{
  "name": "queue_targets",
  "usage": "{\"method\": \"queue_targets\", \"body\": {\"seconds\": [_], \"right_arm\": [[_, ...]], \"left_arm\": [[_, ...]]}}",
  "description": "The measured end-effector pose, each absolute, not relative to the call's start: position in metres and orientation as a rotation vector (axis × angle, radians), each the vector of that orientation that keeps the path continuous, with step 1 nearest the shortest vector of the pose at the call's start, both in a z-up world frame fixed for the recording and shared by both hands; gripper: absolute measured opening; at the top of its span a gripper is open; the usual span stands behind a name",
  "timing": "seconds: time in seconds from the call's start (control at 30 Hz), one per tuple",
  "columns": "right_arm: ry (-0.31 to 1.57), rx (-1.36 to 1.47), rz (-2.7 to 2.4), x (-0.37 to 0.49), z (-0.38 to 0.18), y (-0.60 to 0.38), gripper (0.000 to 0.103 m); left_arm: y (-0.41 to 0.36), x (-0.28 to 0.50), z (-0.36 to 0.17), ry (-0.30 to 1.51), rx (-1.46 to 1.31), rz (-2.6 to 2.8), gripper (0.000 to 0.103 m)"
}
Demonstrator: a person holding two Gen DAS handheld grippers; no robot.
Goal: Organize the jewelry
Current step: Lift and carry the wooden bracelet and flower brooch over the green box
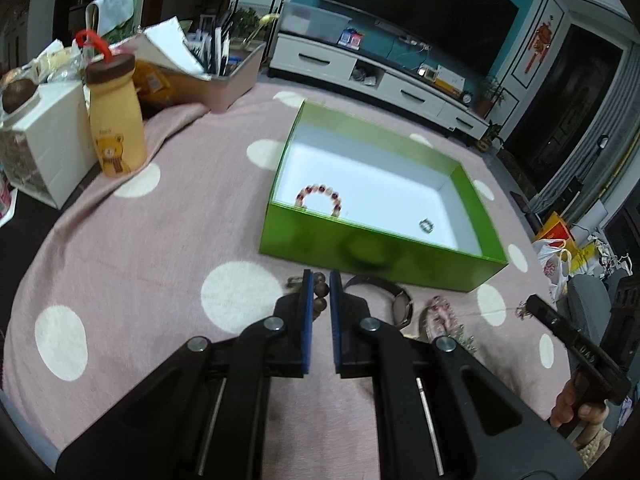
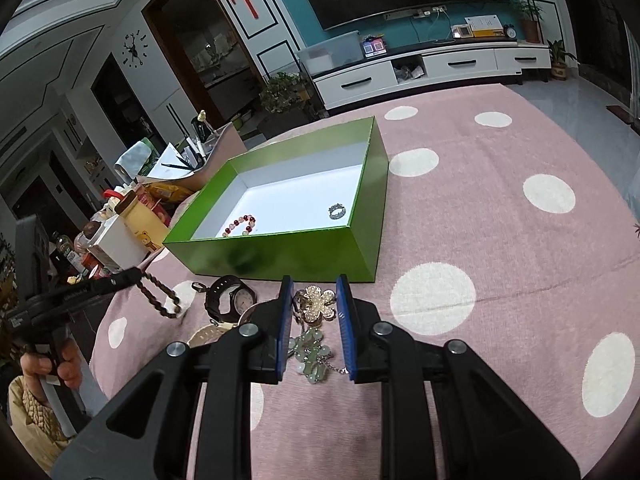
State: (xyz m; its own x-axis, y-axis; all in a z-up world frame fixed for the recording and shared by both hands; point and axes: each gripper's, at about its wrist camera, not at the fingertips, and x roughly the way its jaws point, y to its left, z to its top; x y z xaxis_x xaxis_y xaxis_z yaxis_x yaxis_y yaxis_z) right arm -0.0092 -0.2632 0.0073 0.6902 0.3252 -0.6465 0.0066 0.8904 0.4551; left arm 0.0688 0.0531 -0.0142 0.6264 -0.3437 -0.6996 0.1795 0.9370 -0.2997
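Observation:
A green box [image 1: 372, 250] with a white inside holds a red bead bracelet [image 1: 320, 196] and a silver ring [image 1: 426, 225]; the box [image 2: 280, 256], bracelet [image 2: 240, 226] and ring [image 2: 337, 211] also show in the right wrist view. My left gripper [image 1: 321, 292] is shut on a brown bead bracelet [image 1: 320, 296], which hangs from it in the right wrist view [image 2: 158, 294]. My right gripper [image 2: 314, 300] is open around a gold flower brooch [image 2: 318, 300], above a pale green bead chain [image 2: 312, 354]. A black watch [image 2: 232, 298] lies to the left.
The table has a pink cloth with white dots [image 2: 500, 240]. A yellow bear bottle [image 1: 114, 120], a white box [image 1: 44, 140] and a pink bin of papers [image 1: 224, 80] stand at the far left. A TV cabinet [image 1: 380, 80] is behind.

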Motion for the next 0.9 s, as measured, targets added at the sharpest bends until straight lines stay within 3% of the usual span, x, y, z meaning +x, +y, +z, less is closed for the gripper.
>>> {"method": "queue_targets", "body": {"seconds": [0.9], "right_arm": [[0.702, 0.416, 0.235, 0.005, 0.042, -0.252, 0.022]], "left_arm": [[0.04, 0.074, 0.048, 0.723, -0.152, -0.333, 0.007]]}}
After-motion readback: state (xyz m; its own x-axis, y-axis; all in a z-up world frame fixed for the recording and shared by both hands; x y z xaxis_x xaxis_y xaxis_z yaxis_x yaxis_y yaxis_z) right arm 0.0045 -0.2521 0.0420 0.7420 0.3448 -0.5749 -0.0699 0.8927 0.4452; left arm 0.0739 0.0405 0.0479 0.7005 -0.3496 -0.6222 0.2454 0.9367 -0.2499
